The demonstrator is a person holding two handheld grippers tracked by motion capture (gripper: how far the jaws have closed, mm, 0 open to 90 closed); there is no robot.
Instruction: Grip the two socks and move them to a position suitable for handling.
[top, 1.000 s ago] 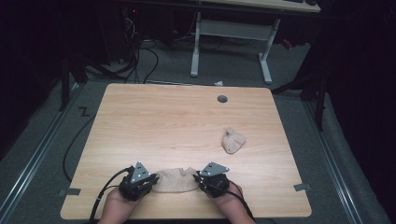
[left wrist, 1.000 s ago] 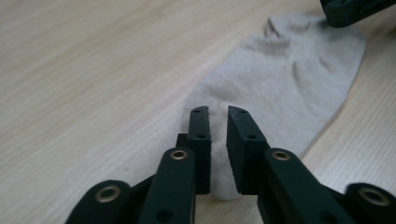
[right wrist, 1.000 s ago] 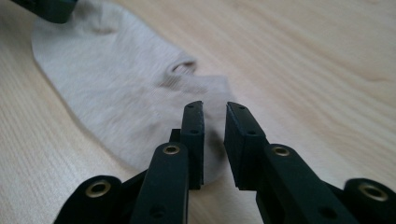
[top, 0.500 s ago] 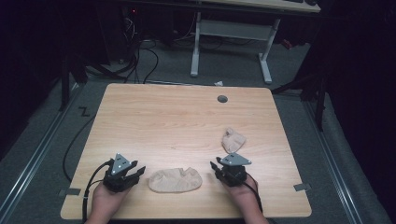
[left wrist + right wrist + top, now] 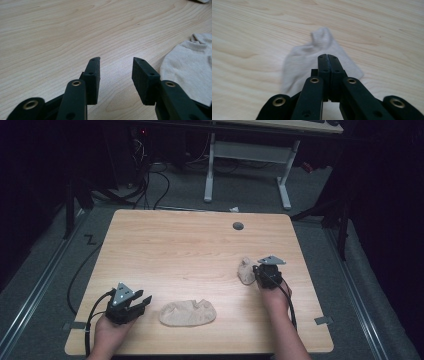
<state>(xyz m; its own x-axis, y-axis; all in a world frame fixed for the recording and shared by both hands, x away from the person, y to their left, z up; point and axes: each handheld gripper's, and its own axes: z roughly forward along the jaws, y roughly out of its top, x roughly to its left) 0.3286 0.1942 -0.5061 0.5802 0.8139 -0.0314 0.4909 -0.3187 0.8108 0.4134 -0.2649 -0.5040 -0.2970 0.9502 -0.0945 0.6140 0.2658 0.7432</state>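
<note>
Left gripper [image 5: 142, 301]: held low near the front edge in the left hand [image 5: 107, 332], forearm entering from the bottom; jaws parted, nothing between the pads [image 5: 93, 73]. Right gripper [image 5: 256, 273]: carried farther forward on an extended right hand [image 5: 272, 292], pointing toward the far side; jaws just closed, pads [image 5: 328, 67] pressed flat together, nothing visibly pinched between them.

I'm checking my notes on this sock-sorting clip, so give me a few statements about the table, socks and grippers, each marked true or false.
1. Two beige socks lie on the table. True: the flat sock and the crumpled sock.
2. The left gripper is clamped on the flat sock. False: its jaws stand open over bare wood, sock beside them.
3. The right gripper has its jaws together. True.
4. The socks overlap. False: they lie apart.
</note>
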